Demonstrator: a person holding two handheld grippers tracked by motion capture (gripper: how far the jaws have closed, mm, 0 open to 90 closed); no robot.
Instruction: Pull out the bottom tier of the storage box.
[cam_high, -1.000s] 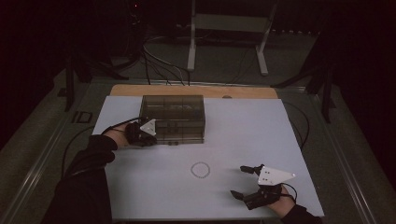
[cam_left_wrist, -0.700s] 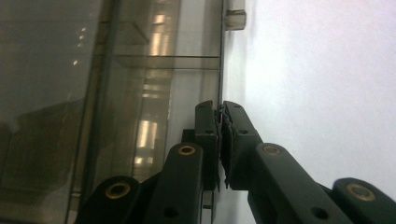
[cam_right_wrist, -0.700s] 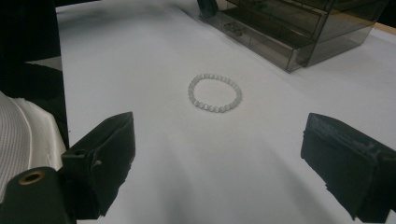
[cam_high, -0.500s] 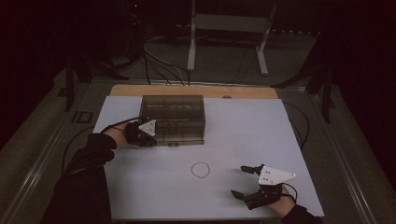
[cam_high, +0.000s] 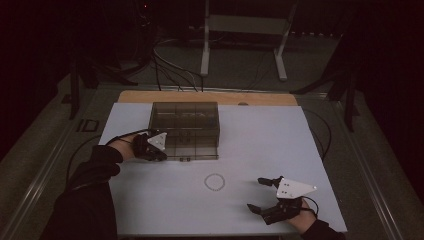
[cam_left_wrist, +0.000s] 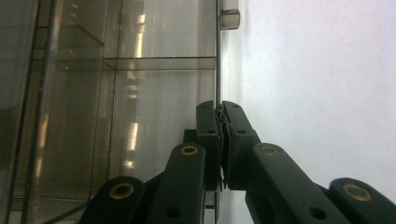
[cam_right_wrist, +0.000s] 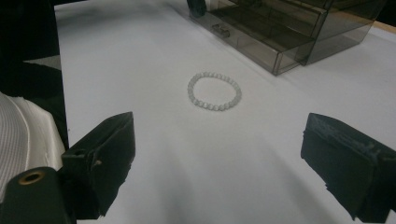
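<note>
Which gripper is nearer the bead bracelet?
Right. The right gripper sits open just beside the bead bracelet, facing it. The left gripper is farther off, shut on the front edge of the clear drawer box.

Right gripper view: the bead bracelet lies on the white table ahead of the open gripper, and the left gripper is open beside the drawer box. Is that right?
Not quite. The left gripper is shut, clamped on a thin edge of the clear drawer box, as the left gripper view shows. The rest holds: the bead bracelet lies on the white table ahead of the open right gripper.
</note>
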